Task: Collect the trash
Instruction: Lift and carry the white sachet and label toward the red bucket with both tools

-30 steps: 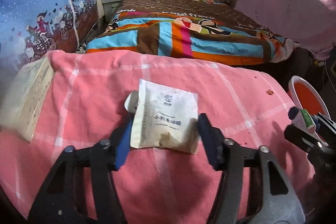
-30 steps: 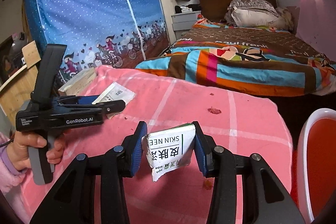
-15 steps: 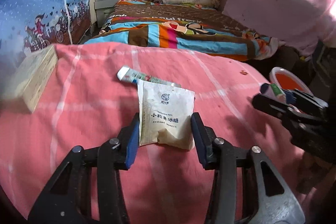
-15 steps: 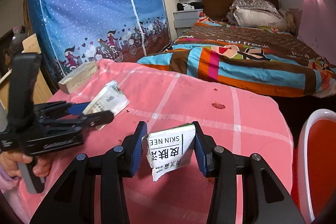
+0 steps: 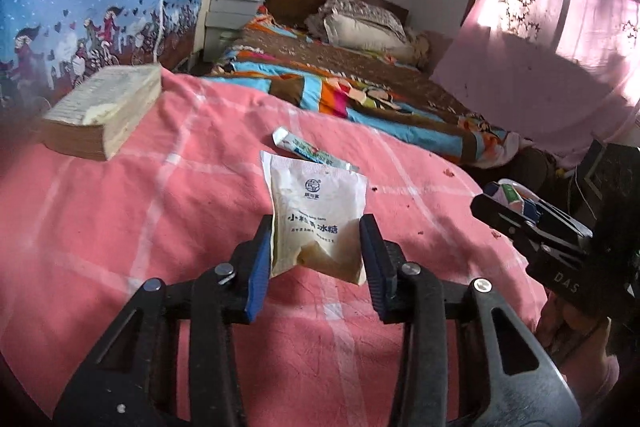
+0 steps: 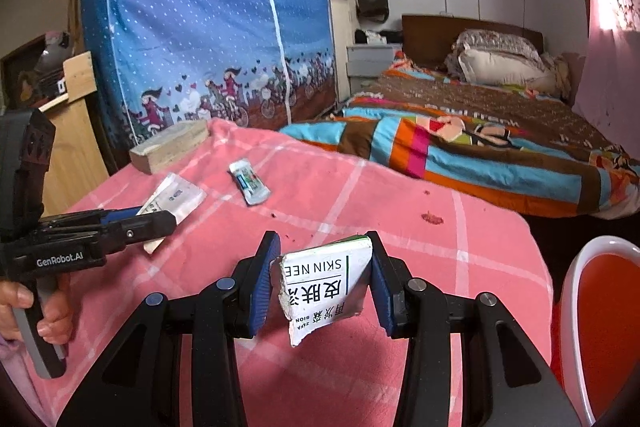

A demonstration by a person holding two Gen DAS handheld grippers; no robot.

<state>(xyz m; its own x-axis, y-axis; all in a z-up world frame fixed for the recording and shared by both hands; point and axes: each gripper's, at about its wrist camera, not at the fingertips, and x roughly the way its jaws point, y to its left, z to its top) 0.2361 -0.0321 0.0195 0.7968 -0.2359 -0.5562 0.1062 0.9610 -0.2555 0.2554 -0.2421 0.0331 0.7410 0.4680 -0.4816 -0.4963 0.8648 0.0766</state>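
Sugar sachet [image 5: 318, 219] now lifted off surface [image 5: 120, 211], clamped by left gripper [image 5: 316, 259] fingers; carton scrap [image 6: 326, 281] kept clamped by right gripper [image 6: 322, 281]; bin [image 6: 600, 327] drop judged next.

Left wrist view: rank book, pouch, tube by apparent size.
1. Book and pouch look alike in size; the pouch sits nearer the camera, between the left gripper fingers, so unranked.
2. Tube, smallest, partly hidden.

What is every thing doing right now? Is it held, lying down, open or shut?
Left gripper: shut on the white packet.
White packet: held, lifted off the cloth.
Right gripper: shut on the torn box.
Torn box: held between the jaws, ragged edge showing.
Small wrapper: lying flat on the pink cloth.
Book: closed, lying flat.
Red bin: open.
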